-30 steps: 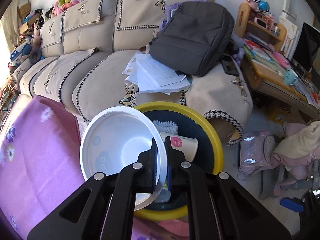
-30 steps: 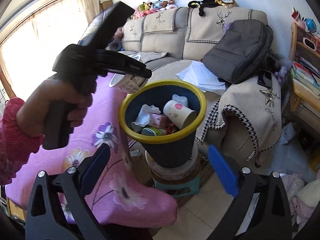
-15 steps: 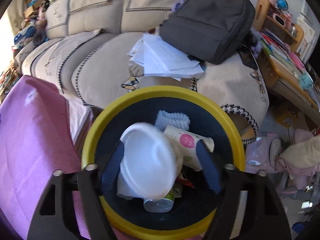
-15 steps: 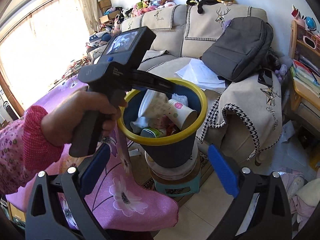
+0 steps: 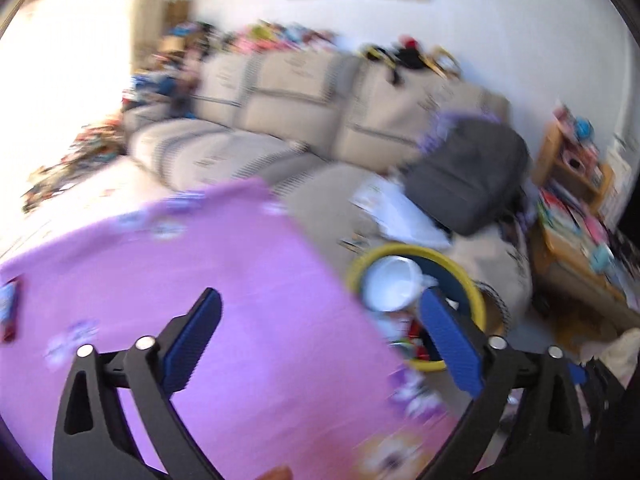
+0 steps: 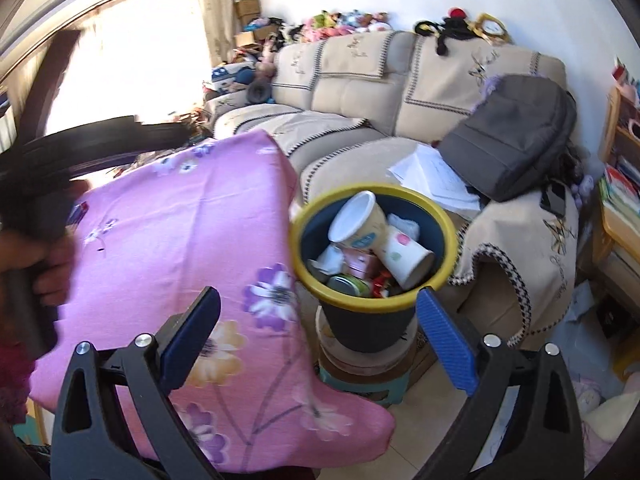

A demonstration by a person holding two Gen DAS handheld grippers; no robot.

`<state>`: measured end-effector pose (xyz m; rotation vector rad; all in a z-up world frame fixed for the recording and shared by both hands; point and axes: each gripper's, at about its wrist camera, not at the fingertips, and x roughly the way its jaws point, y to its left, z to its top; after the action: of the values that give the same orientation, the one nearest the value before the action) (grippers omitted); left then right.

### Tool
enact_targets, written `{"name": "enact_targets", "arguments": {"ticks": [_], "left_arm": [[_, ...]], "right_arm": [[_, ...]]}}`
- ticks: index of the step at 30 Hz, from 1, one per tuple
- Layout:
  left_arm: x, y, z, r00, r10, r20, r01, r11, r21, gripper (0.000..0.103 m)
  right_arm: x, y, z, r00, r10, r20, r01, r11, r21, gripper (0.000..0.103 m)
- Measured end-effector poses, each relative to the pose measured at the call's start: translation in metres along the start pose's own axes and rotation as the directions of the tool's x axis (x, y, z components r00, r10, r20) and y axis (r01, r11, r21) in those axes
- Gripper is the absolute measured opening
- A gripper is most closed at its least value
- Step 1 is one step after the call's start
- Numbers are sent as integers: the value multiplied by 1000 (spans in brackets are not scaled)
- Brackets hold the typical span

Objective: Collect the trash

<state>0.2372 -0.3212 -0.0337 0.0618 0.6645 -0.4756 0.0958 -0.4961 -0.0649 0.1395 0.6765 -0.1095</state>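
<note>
Beige sofa (image 6: 400, 92) fills the back of the room, a grey backpack (image 6: 516, 140) and loose papers (image 6: 436, 178) lying on its seat. Nearer me, a pink flowered cloth (image 6: 180, 264) covers the worktop, which looks almost bare; only a small blue-and-red item (image 5: 8, 312) shows at its far left edge in the left wrist view, too blurred to name.

Just off the cloth's right edge stands the yellow-rimmed bin (image 6: 374, 304), perched on a small stool (image 6: 360, 384). The collected trash sits inside it: a white tub (image 6: 356, 220) leaning on the back wall with its mouth tilted up and left, a paper cup (image 6: 408, 258) lying beside it with its mouth toward the lower right, and wrappers and a can below.

Left claw (image 5: 320, 344) hangs over the cloth, its jaws opening wide with nothing between them, and the bin lies to its right. Right claw (image 6: 316, 344) is released too, empty, with the bin straight ahead between its fingers.

Judging from this, the next piece lies left of the bin, so the left hand (image 6: 48, 256) is the nearer one; that small item's long axis seems to run up and down in the left wrist view.
</note>
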Motion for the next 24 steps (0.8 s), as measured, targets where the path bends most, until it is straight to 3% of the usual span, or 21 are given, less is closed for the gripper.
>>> {"name": "enact_targets", "arguments": {"ticks": [5, 9, 17, 24], "left_arm": [[-93, 78, -39, 985, 162, 57, -155, 982, -104, 98], [-146, 118, -71, 975, 220, 41, -212, 966, -148, 98], [-241, 152, -137, 944, 320, 82, -299, 933, -199, 98], [-277, 150, -163, 934, 337, 120, -301, 922, -244, 98]], "right_arm": [[-9, 31, 2, 999, 25, 21, -24, 999, -46, 95], [-23, 49, 3, 998, 35, 53, -32, 997, -72, 95], [-60, 77, 4, 991, 59, 122, -46, 993, -112, 96], [-76, 88, -1, 987, 59, 146, -40, 991, -128, 96]]}}
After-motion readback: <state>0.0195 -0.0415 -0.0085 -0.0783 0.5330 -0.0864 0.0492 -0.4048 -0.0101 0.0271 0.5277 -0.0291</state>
